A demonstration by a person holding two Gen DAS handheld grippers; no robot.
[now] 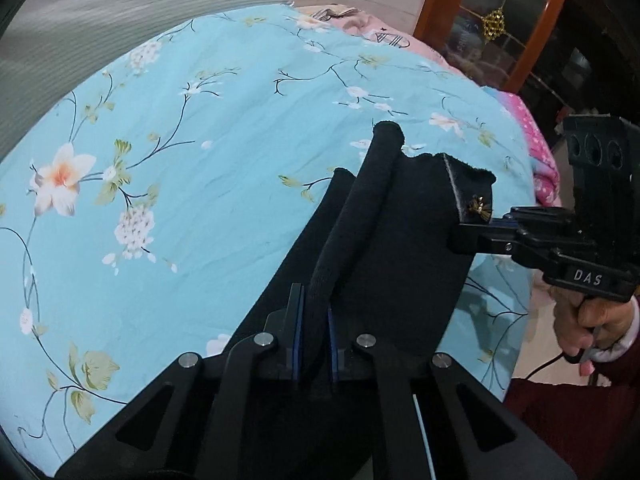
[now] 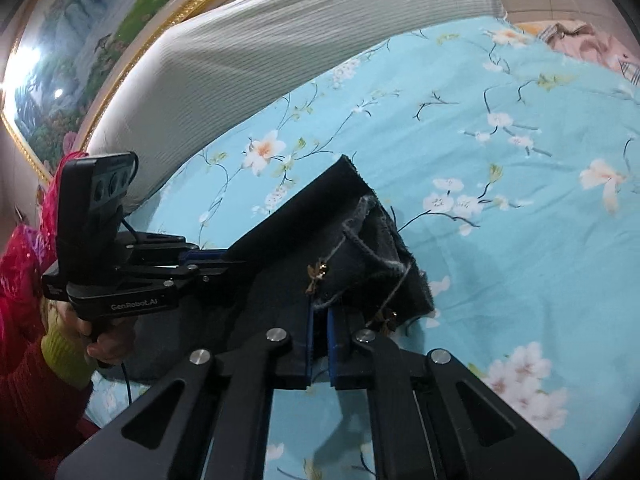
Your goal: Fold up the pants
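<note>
1. The pants (image 1: 416,224), black, are held up over the bed (image 1: 180,184), stretched between the two tools.
2. The left tool (image 1: 314,344) is closed on a rolled, tube-like edge of the pants; the roll runs forward from between its blue pads (image 1: 297,344).
3. Seen from the right wrist, the left tool (image 2: 224,258) comes in from the left and grips a flat edge of the cloth.
4. The right tool (image 2: 319,344) is closed on a bunched corner of the pants (image 2: 360,248), where a fuzzy inner lining and a small gold charm (image 2: 318,272) show.
5. From the left wrist, the right tool (image 1: 470,236) comes in from the right and pinches the corner beside the same charm (image 1: 478,208).
6. The lower part of the pants hangs down toward the sheet (image 2: 520,200), which is blue with a flower print.
7. A pale ribbed cushion (image 2: 280,40) lies along the far edge of the bed, below a gold-framed painting (image 2: 80,60).
8. A pink blanket (image 1: 540,152) lies at the bed's far right.
</note>
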